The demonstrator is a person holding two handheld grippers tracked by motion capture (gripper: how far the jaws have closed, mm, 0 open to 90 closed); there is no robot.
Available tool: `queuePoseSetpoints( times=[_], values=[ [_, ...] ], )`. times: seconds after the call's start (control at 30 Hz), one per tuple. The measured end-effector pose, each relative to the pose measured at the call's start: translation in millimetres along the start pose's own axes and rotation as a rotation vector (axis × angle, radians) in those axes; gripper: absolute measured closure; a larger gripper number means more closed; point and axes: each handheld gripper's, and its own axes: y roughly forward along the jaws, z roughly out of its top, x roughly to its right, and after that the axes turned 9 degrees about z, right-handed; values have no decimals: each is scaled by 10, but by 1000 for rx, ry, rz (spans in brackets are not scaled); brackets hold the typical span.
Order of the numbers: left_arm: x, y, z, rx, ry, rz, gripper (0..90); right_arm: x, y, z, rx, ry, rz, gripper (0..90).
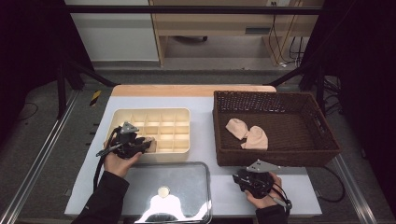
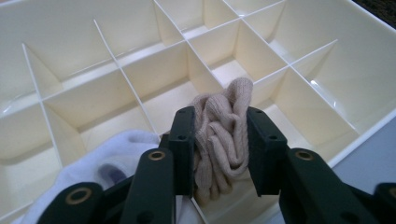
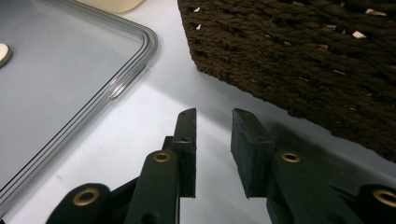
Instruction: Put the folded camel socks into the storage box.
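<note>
a bunched beige knit sock (image 2: pixel 222 140) (ribbed, crumpled) sits upright over the cream divided organizer (image 2: pixel 116 70).

Two grippers: the left one (image 1: pixel 148 144) over the organizer, the right one (image 1: pixel 236 178) just in front of the basket. One cream organizer (image 1: pixel 180 114) left of the basket (image 1: pixel 280 100), with twelve compartments, in three rows of four. One brown basket. One clear lid (image 1: pixel 187 179) in front of the organizer. Socks: two beige (image 1: pixel 247 133) lying in the basket, one beige (image 2: pixel 224 135) between the left jaws, one white (image 2: pixel 112 158) in a near compartment of the organizer.
</note>
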Motion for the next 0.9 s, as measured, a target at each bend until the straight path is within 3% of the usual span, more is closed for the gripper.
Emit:
queuePoseSetpoints(
  times=[0.13, 0.3, 0.5, 0.63, 0.7, 0.77, 0.83, 0.9],
  values=[
    [10, 41, -22, -12, 10, 1, 679, -8, 12, 4, -4, -10, 2, 734],
    [21, 121, -39, -69, 44, -8, 678, -17, 25, 5, -7, -11, 2, 739],
    [-4, 142, -33, -83, 23, -31, 672, -14, 32, 3, -11, -17, 4, 739],
    [-5, 135, -35, -78, 26, -29, 654, -21, 36, 7, -10, -17, 5, 732],
    [-17, 129, -39, -85, 17, -39, 603, -20, 32, 9, -7, -16, 5, 719],
    [-30, 102, -39, -71, 4, -32, 565, -20, 26, 11, 2, -15, 3, 699],
    [-53, 43, -28, -50, -21, -53, 498, -26, 22, 15, 6, -13, 0, 685],
    [-53, -21, -29, -16, -15, -30, 472, -30, 17, 19, 12, -19, -1, 674]
  ],
)
